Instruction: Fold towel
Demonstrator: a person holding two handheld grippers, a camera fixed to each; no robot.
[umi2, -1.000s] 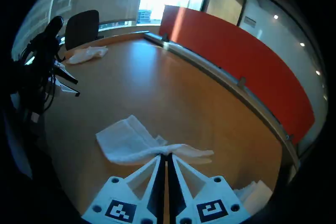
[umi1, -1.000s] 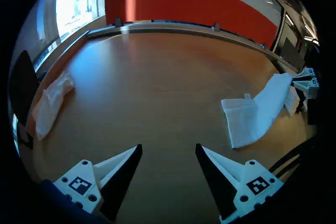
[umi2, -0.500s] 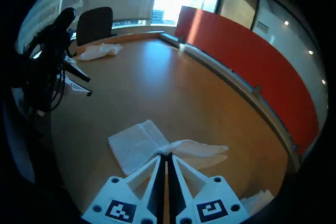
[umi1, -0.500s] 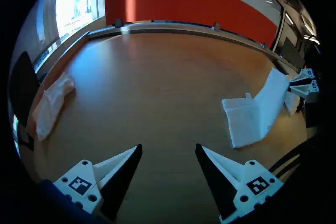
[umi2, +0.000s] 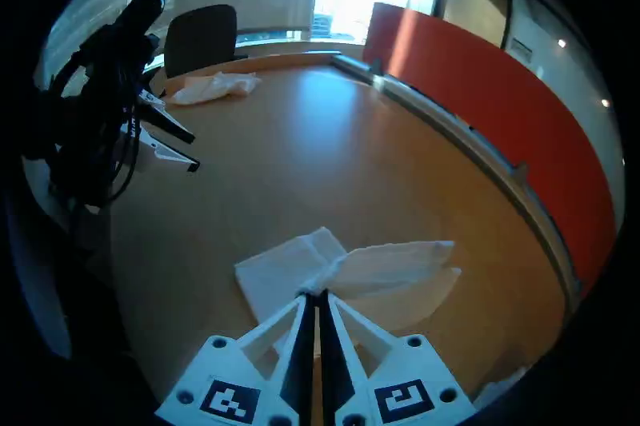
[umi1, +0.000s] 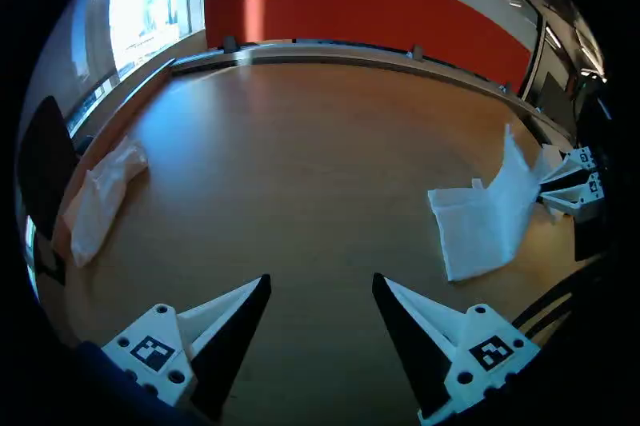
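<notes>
A white towel [umi1: 480, 218] lies partly folded on the wooden table [umi1: 320, 154], at the right in the left gripper view. My right gripper [umi2: 318, 298] is shut on the towel [umi2: 352, 270], holding one edge lifted above the flat part. That gripper [umi1: 560, 186] also appears at the far right of the left gripper view, pinching the raised flap. My left gripper [umi1: 320, 286] hovers open over bare table, well to the left of the towel, with nothing between its fingers. It is seen at the left [umi2: 180, 150] of the right gripper view, held in a dark-sleeved hand.
A second crumpled white cloth [umi1: 100, 194] lies by the table's left edge. A red partition [umi1: 360, 10] runs behind the table's far rim. A black chair [umi2: 200, 38] stands near the window. Another white piece [umi2: 500, 386] sits at the table's near right edge.
My right gripper has pulled the towel's held edge up and toward itself, so the flap now stands more upright. The left gripper has stayed still and open.
</notes>
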